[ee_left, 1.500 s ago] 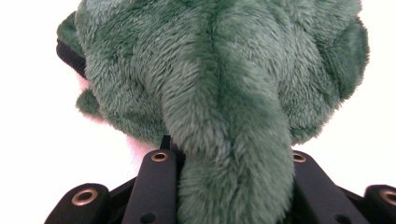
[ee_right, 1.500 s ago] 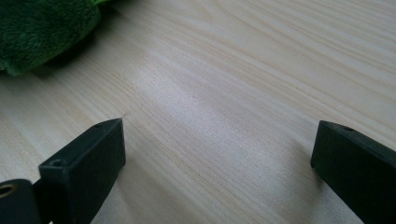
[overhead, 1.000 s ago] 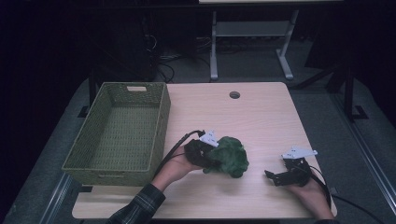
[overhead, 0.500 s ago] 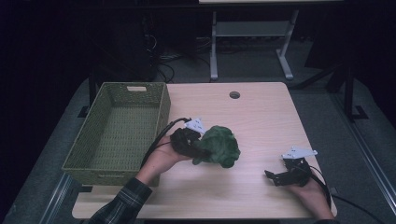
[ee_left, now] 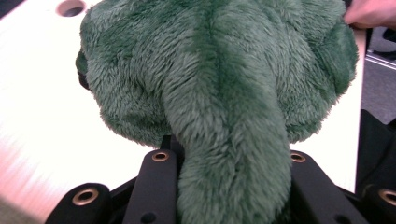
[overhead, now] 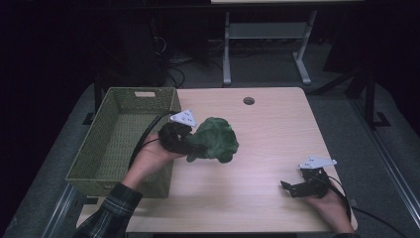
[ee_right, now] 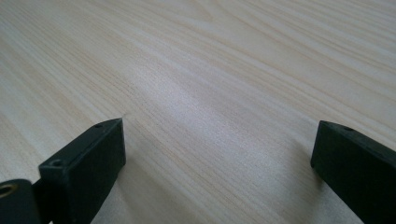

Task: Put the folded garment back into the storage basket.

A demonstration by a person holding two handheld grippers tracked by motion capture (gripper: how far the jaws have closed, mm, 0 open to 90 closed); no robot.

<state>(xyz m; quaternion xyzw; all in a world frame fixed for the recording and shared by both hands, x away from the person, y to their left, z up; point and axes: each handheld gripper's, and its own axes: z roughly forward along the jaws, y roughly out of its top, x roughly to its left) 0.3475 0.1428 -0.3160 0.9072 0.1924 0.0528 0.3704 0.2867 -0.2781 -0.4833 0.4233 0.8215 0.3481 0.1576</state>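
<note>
Green plush toy (overhead: 214, 140) sits in the middle of the high view, a little left of centre, held above the wooden table (overhead: 257, 198) and just right of the basket's near right corner. The left gripper (overhead: 190, 148) clamps it from the left side, with a hand (overhead: 151, 158) and a plaid sleeve (overhead: 106, 213) coming up from the lower left edge. The woven green basket (overhead: 89, 168) fills the left part of the frame, and its inside looks bare. At the lower right the right gripper (overhead: 288, 188) rests low over the table, held by a hand at the bottom edge, its jaws standing apart with nothing between them. A small round hole (overhead: 248, 100) marks the table near its far edge, above centre.

In the left gripper view, the toy (ee_left: 219, 93) takes up most of the frame, and one long furry part runs down the middle to the bottom edge, pinched between the two black jaws. Pale table shows at the left, with the hole (ee_left: 70, 7) in the upper left corner.

In the right gripper view, the two black jaws rise at the lower left and lower right, wide apart over bare wood grain (ee_right: 210, 93).
</note>
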